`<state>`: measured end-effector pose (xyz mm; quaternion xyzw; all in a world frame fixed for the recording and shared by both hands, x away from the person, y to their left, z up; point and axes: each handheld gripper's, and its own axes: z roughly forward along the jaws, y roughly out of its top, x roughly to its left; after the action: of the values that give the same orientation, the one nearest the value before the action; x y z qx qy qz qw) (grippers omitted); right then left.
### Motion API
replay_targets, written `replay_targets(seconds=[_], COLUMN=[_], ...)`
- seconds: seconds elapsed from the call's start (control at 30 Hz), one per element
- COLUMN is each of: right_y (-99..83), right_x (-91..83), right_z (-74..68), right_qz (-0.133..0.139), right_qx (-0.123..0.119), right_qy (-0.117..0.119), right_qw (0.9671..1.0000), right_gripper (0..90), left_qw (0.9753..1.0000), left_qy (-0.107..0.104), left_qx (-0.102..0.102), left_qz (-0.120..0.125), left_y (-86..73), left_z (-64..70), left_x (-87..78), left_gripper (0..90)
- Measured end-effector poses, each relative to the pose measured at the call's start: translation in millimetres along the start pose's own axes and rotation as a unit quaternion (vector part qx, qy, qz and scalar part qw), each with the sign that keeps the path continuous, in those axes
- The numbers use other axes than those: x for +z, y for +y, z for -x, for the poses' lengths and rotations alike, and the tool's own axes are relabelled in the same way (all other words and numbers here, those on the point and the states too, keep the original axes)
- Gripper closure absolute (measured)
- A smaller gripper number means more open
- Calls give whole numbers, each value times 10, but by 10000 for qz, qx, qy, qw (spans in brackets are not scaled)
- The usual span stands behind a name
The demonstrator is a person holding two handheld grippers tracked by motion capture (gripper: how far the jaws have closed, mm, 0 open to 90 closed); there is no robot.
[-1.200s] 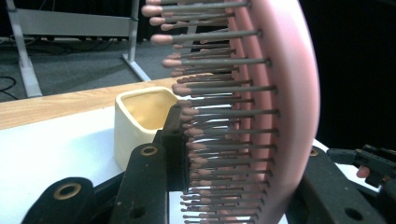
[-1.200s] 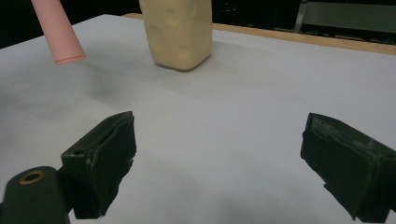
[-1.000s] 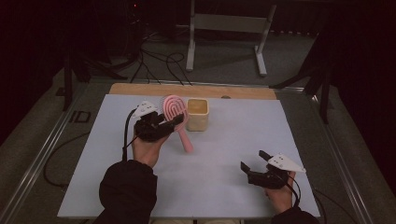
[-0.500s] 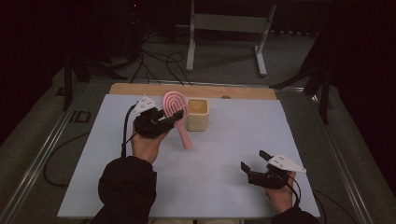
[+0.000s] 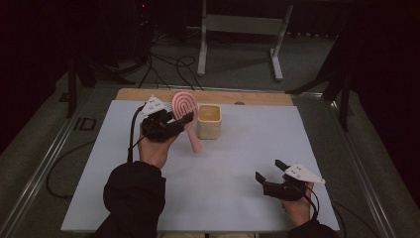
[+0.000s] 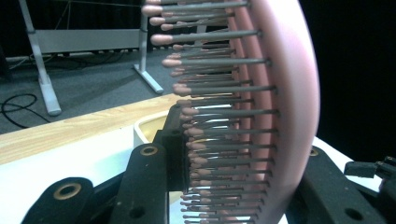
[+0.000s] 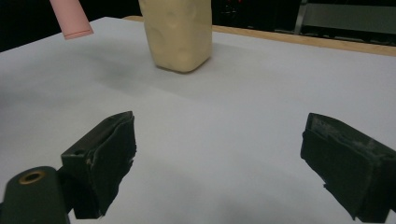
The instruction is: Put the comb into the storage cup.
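A pink hairbrush [image 5: 185, 104] hangs upright with its handle pointing down at the white table sheet [image 5: 237, 148]. My left gripper [image 5: 181, 119] is shut on the brush head. In the left gripper view the bristles and pink back [image 6: 285, 116] sit between the black jaws of the left gripper [image 6: 233, 182]. A cream cup [image 5: 208, 121] stands just right of the brush, and its rim [image 6: 144, 128] peeks out behind the bristles. My right gripper [image 5: 268, 169] rests at the front right, open and empty. From the right gripper [image 7: 219, 163], the cup [image 7: 180, 32] and the handle tip [image 7: 70, 18] lie ahead.
A wooden strip [image 5: 247, 97] runs along the table's far edge. Beyond it, a grey metal stand [image 5: 237, 29] and cables [image 5: 163, 64] sit on the floor. Dark floor surrounds the table.
My left gripper has carried the brush slightly up and away from me, beside the cup. The right gripper has stayed where it was.
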<state>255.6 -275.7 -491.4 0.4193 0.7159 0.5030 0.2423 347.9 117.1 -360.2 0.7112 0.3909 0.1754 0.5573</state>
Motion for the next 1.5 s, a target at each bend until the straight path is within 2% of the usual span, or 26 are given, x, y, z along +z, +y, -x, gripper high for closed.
replay_targets(seconds=[1.5], right_y=[-6], right_x=[-3], right_z=[8], right_qz=[15], right_qx=[28], right_qy=[-4], right_qw=[10000], right_gripper=[99], left_qw=[9994], left_qy=[246], left_qx=[229], left_qz=[-22], left_y=[232], left_z=[-63], left_x=[69], left_gripper=[645])
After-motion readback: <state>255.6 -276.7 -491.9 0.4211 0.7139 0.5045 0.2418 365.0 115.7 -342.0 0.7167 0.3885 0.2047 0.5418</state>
